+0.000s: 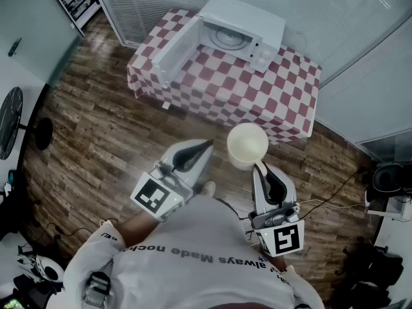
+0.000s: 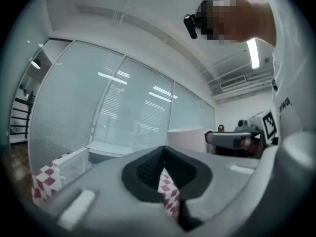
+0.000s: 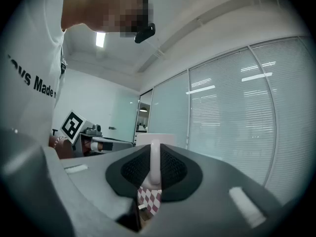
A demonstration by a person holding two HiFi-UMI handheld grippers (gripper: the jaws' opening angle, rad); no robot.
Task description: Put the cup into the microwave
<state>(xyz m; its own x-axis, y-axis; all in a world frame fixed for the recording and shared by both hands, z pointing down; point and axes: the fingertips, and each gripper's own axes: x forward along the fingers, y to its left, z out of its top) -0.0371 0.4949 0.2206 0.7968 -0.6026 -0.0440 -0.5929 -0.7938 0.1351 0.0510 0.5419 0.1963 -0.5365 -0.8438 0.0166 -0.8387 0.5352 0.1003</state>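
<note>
1. The microwave (image 1: 241,28) stands on a checked tablecloth (image 1: 257,95), toward the table's far edge. Its door (image 1: 175,47) is swung wide to the left. Wood floor (image 1: 96,134) lies between the table and the person.
2. The shirt (image 1: 193,256) reads "always Made".
3. The right gripper (image 1: 262,169) is clamped on the handle (image 3: 155,164) of the white cup (image 1: 247,145), held in the air just short of the table's near edge. The left gripper (image 1: 205,143) has its jaws together with nothing between them.

Inventory: one cup (image 1: 247,145); one microwave (image 1: 248,24); one cloth-covered surface (image 1: 270,98); one fan (image 1: 9,122); two grippers, namely left hand-held gripper (image 1: 205,143) and right hand-held gripper (image 1: 261,168).
</note>
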